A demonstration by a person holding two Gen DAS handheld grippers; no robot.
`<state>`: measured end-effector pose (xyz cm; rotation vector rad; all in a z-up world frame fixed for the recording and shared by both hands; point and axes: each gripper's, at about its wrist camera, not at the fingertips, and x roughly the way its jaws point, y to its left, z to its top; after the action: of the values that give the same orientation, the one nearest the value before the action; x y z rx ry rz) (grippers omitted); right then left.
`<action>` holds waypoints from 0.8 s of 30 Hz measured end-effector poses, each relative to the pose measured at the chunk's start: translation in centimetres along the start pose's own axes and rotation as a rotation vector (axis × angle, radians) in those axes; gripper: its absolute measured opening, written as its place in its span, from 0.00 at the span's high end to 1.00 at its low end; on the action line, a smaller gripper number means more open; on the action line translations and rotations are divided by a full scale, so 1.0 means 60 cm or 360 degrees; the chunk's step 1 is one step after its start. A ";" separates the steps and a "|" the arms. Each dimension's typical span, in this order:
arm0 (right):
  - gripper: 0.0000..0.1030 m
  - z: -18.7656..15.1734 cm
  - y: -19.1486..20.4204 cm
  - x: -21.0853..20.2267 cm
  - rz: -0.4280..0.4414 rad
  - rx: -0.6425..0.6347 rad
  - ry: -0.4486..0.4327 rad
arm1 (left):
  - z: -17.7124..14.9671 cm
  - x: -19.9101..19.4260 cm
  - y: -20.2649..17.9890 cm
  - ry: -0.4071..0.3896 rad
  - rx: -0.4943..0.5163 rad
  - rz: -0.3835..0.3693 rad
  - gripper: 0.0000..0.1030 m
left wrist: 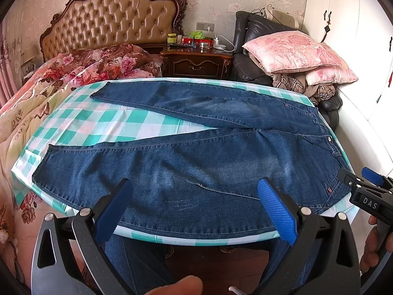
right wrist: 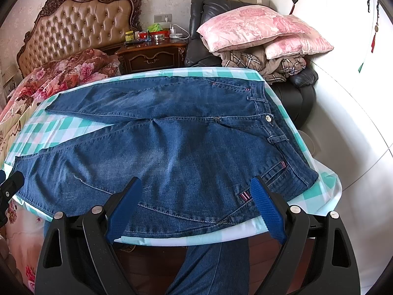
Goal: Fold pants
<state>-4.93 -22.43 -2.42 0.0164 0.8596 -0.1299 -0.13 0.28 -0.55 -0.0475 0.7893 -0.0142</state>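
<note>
1. Currently the jeans (left wrist: 196, 162) lie flat and unfolded on the checked table cover (left wrist: 103, 123). The waistband sits toward the armchair end, the two legs splay apart toward the bed end, and a wedge of bare cover shows between them.
2. Left gripper (left wrist: 196, 211): jaws spread wide, holding nothing. It hovers at the near edge of the jeans, over the thigh of the near leg; whether the pads touch the denim I cannot tell.
3. Right gripper (right wrist: 196, 209): likewise spread wide and empty, at the near edge of the jeans close to the hip pocket with the striped tab (right wrist: 245, 196).
4. Judgement: the first fold has not begun. Both tools appear staged for the opening grasp along the near side seam.
5. Next move, as I read it: close each set of jaws on the near leg's outer edge, one near the waistband and one further down the leg, then lift and carry that leg over onto the far leg (left wrist: 186, 100) so the seams line up.
6. Caution: the near edge of the jeans lies close to the table rim, so a pinch may catch the cover as well as the denim.
</note>
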 end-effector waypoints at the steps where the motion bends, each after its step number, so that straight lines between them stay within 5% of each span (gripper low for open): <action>1: 0.17 0.001 0.001 0.000 -0.0001 0.0000 0.0001 | 0.000 0.000 0.000 0.0001 0.0000 0.0000 0.01; 15: 0.17 -0.010 -0.001 0.014 0.0011 0.0008 0.0062 | -0.008 0.012 0.002 0.0037 -0.0034 -0.0048 0.01; 24: 0.17 0.017 -0.061 0.052 0.0056 0.0124 0.0152 | 0.006 0.029 0.009 0.0112 -0.0070 -0.0158 0.01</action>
<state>-2.59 -26.44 -3.96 0.1117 0.9486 -0.1303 1.35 0.75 -1.55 -0.1281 0.8573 -0.0928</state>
